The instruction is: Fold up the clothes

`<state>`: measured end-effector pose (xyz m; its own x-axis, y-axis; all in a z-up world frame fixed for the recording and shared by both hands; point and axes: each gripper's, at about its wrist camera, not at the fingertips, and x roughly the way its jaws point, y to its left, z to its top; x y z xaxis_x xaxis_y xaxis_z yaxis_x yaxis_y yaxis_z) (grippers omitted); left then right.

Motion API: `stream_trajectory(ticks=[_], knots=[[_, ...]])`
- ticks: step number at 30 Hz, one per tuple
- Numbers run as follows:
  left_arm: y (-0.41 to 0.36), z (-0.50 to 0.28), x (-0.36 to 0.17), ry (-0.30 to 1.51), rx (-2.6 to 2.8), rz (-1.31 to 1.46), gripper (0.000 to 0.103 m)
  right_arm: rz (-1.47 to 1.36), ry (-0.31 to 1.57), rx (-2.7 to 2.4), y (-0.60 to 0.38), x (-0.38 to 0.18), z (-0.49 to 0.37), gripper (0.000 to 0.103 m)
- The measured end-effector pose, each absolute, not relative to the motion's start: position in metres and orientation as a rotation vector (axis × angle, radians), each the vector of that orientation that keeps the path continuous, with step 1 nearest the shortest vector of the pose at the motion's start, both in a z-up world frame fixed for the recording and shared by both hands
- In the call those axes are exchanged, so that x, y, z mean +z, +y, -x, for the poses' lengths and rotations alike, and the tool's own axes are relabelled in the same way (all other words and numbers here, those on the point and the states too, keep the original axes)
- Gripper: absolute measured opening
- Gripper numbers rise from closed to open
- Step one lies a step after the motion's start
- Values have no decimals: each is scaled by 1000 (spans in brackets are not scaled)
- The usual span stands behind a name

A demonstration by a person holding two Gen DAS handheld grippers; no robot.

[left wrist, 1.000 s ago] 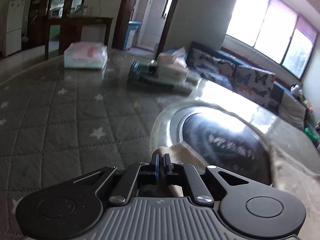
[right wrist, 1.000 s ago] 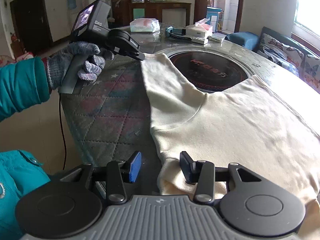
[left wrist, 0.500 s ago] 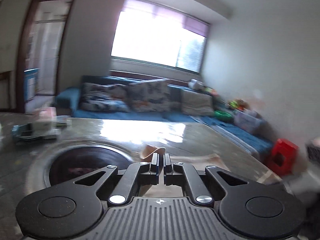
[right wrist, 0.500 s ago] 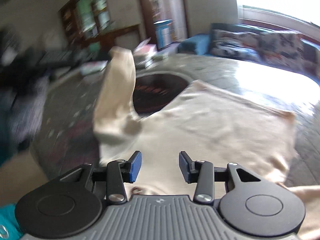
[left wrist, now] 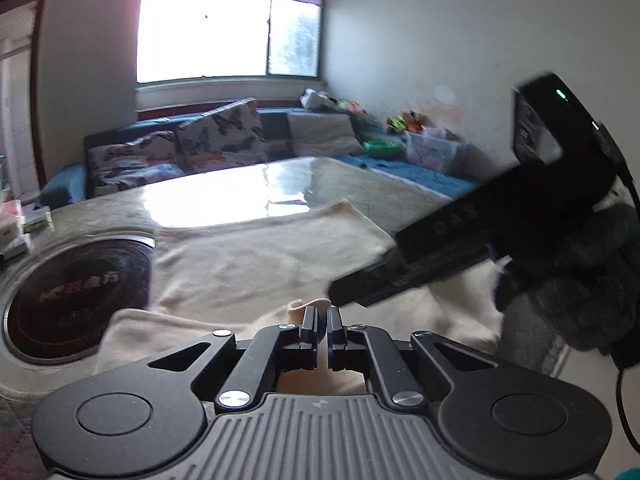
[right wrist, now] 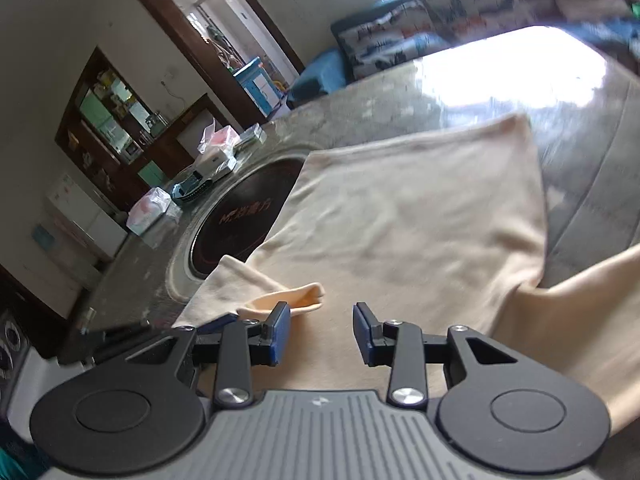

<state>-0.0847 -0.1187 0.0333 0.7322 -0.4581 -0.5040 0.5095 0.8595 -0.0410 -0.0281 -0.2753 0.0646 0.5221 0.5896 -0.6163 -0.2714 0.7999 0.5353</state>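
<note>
A cream shirt (left wrist: 260,264) lies spread on the table, partly over a round black hotplate (left wrist: 76,292). My left gripper (left wrist: 322,316) is shut on the shirt's sleeve cuff (left wrist: 310,305), held over the shirt body. In the right wrist view the shirt (right wrist: 400,216) fills the middle, and the folded-over sleeve (right wrist: 280,296) ends just left of my right gripper (right wrist: 320,330), which is open and empty above the cloth. The right gripper's black body (left wrist: 480,232) crosses the left wrist view at the right.
The hotplate (right wrist: 244,216) is set in the stone table top (right wrist: 360,104). Tissue packs and boxes (right wrist: 212,152) stand at the table's far side. A blue sofa with cushions (left wrist: 200,148) runs under the window. A quilted cloth (right wrist: 592,184) covers the table's right part.
My left gripper has carried the sleeve from the table's left side across onto the shirt body. My right gripper has swung over the shirt, still open.
</note>
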Motion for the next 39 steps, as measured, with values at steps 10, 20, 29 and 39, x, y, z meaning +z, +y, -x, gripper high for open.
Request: stream_trajectory(ticks=[10,20,29,39], knots=[[-79,96,32,539,-434,-104,14,-325,924,513,-245,55,25,36],[-20,103,27,561,-231,-71,33,-183,905,486,-218,52,15,30],[-25,106,15,583,-209,-112,55,-13,768,472,-210,98,29,1],[-28,102,12,594,-184,-117,57,-39,818,485,-218,96,23,14]])
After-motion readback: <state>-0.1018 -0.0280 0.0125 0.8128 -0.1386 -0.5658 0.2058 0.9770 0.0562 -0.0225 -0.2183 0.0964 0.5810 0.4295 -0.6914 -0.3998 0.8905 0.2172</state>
